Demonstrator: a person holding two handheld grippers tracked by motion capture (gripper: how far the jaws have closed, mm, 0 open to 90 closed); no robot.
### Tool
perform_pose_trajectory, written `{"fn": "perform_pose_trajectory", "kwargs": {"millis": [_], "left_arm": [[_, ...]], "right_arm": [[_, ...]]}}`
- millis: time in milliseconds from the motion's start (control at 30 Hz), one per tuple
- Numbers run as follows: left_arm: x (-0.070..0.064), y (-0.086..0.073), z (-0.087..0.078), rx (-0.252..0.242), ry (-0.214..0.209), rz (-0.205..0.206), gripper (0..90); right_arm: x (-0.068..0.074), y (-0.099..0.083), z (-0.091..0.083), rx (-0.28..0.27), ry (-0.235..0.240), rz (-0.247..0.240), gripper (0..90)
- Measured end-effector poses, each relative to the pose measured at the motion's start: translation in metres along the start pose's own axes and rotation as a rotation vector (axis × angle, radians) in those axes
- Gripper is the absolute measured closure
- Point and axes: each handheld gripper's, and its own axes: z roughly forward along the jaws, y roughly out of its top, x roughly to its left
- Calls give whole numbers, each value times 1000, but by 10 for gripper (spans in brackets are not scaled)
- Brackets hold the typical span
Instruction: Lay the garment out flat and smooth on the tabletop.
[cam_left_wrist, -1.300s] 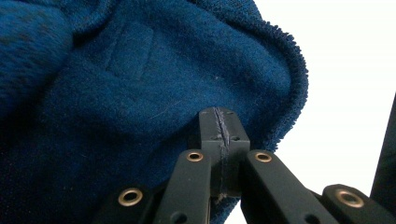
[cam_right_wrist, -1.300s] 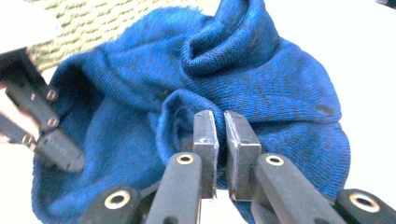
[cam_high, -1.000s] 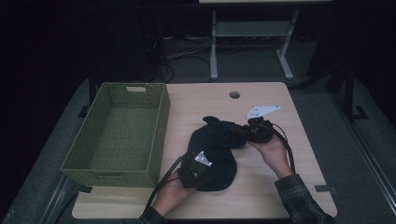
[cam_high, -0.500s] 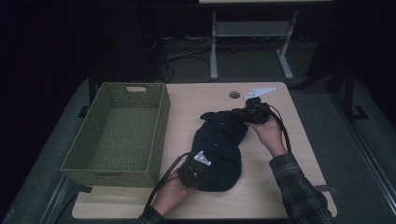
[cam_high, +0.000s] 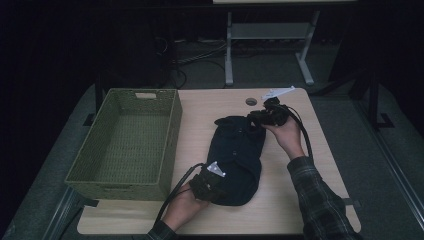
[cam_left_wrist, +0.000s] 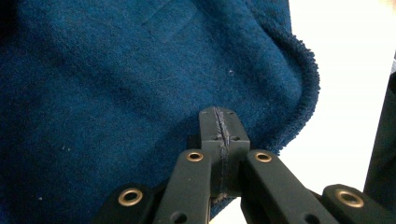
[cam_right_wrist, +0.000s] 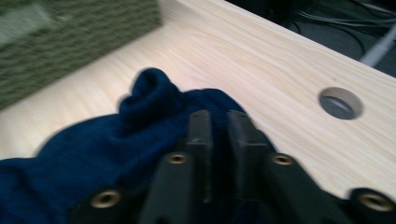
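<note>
Blue cloth (cam_high: 237, 155) between both tongs; left tongs (cam_left_wrist: 219, 128) and right tongs (cam_right_wrist: 218, 135) each clamped on an end.

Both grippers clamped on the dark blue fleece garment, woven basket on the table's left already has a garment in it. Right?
Not quite. The green woven basket at the table's left is empty; the high view shows its bare woven floor. The rest holds: the left gripper is shut on the dark blue fleece garment at its near end, and the right gripper is shut on its far end.
</note>
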Motion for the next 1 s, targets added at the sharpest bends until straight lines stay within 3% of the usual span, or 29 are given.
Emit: {"fn": "perform_pose_trajectory", "kwargs": {"millis": [33,100,200,300,433,667,833,1000], "left_arm": [[0,0,0,3,0,1,900],[0,0,0,-3,-1,-1,900],[1,0,0,-5,-4,-5,900],[1,0,0,-3,-4,-3,900],[1,0,0,-4,-7,-7,900],[1,0,0,-2,-8,-6,900],[1,0,0,1,-7,-6,900],[1,0,0,2,-5,-2,900]], "right_arm": [[2,-1,-3,-13,10,1,689],[5,-3,-13,-40,21,-6,654],[10,-8,-32,-58,23,-15,652],[13,-16,-47,-57,35,-25,741],[22,-36,-59,-6,34,-54,871],[36,-73,-64,14,75,-25,897],[51,-99,-59,49,77,-40,897],[63,-124,-52,92,109,-12,897]]}}
